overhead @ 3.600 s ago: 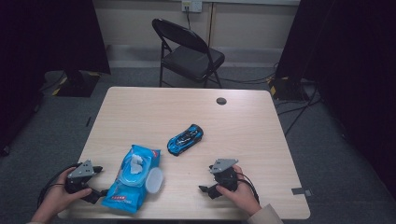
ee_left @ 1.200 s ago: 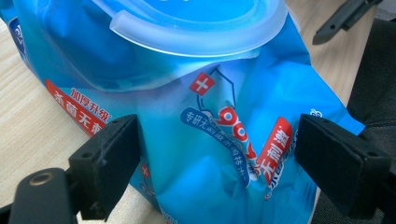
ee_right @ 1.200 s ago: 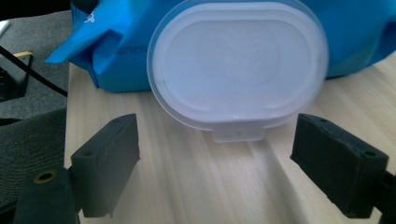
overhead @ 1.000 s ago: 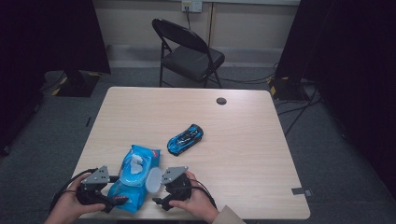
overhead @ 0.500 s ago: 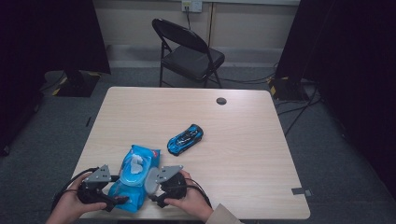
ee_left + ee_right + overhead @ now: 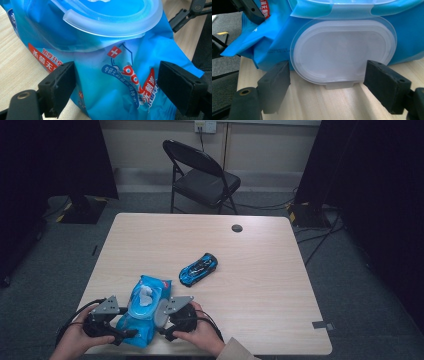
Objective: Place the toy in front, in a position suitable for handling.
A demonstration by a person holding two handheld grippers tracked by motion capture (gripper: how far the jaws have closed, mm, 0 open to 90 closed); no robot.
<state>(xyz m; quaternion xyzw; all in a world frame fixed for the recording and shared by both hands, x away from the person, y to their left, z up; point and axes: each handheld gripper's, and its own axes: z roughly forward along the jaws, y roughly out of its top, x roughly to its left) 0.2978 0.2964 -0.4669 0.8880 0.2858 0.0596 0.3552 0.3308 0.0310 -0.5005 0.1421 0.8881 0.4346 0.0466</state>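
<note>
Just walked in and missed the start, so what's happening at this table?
A person is working on a blue wet-wipes pack at the near edge of the table, with a hand-held gripper on each side. The left hand-held gripper has the pack's end between its open jaws. The right hand-held gripper stands open at the flipped-open lid, not gripping it. A wipe sticks up from the opening. A blue toy car sits untouched farther back.

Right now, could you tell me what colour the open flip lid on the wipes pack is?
Translucent white lid, clearest in the right gripper view.
</note>
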